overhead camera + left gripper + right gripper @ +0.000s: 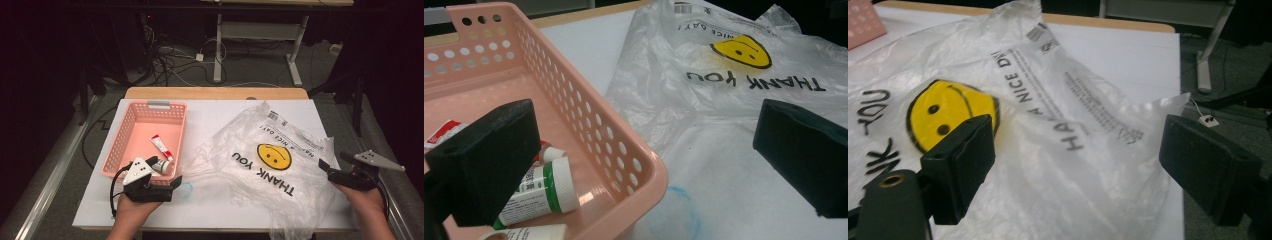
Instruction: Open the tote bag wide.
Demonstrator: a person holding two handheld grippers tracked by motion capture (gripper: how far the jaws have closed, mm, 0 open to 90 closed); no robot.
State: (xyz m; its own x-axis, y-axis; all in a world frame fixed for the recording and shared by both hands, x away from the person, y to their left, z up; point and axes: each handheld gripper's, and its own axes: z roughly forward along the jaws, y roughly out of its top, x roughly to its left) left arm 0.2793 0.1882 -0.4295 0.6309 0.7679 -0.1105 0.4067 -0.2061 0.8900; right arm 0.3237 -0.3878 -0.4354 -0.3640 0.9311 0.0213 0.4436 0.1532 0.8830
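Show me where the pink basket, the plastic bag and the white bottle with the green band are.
pink basket (131,118): high view, on its left side wall.
plastic bag (274,156): high view, on the yellow smiley print.
white bottle (540,192): left gripper view, on its labelled body.

Clear plastic bag (265,155) is showing a yellow smiley face and black lettering; pink perforated basket (131,131) is holding a red-and-white tube (161,146).

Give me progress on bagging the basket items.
Done: plastic bag is spread flat on the table. In hand: nothing; left tool open at the basket corner, right tool open at the bag's edge. Left: toothpaste tube and white bottle sit in the basket, unbagged.
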